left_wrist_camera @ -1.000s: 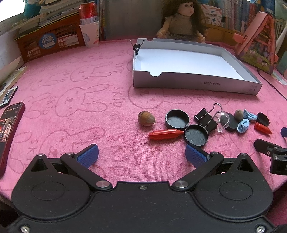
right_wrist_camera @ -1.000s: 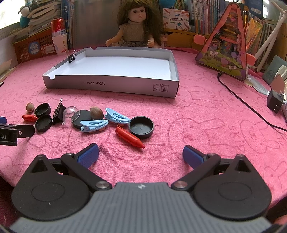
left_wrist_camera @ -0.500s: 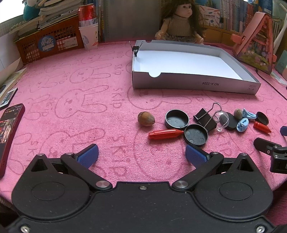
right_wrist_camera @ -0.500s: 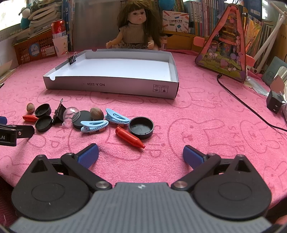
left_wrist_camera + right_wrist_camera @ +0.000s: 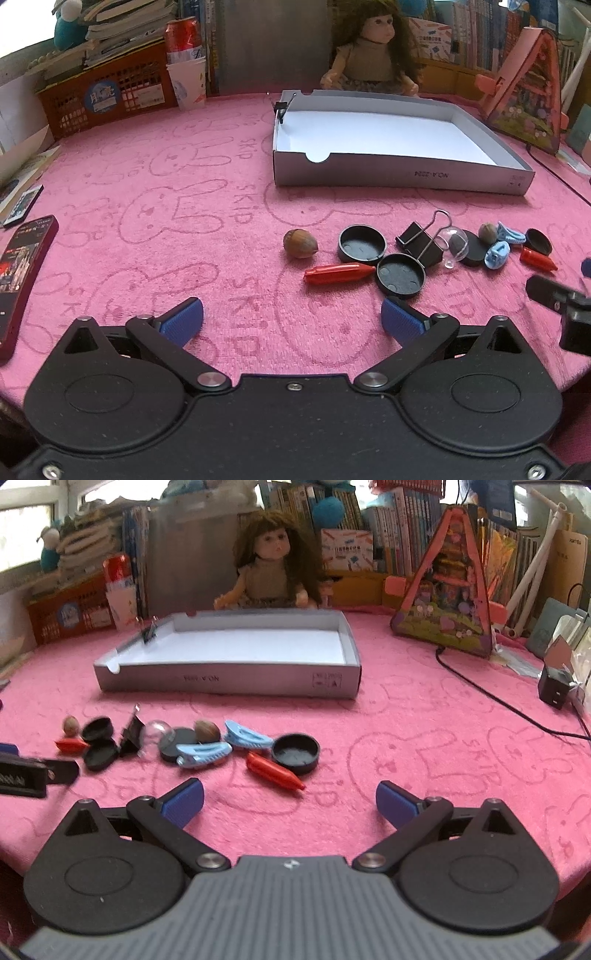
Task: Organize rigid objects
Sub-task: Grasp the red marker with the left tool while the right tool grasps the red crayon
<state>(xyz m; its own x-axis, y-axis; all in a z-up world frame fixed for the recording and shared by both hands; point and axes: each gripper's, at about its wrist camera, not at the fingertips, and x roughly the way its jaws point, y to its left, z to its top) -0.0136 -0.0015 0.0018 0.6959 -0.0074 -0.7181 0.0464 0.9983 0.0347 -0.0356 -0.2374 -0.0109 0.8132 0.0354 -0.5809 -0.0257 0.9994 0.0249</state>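
Small objects lie in a row on the pink cloth: a hazelnut point(image 5: 300, 242), a red cap point(image 5: 338, 273), black lids point(image 5: 362, 243), a binder clip point(image 5: 421, 242), blue hair clips point(image 5: 203, 753), another red cap point(image 5: 273, 770) and a black lid point(image 5: 295, 752). Behind them stands an empty grey-white box tray point(image 5: 391, 177), also in the right wrist view point(image 5: 229, 683). My left gripper point(image 5: 291, 319) is open and empty, just short of the row. My right gripper point(image 5: 290, 799) is open and empty, near the red cap.
A doll point(image 5: 271, 572) sits behind the tray. A red crate point(image 5: 107, 96), a can and a paper cup stand back left. A phone point(image 5: 18, 266) lies at the left edge. A pink triangular toy point(image 5: 447, 602), a cable point(image 5: 491, 698) and a charger are to the right.
Both grippers have tilted up and drawn back slightly, so the scene sits lower in view; the right wrist view is blurred by motion. No object has moved.
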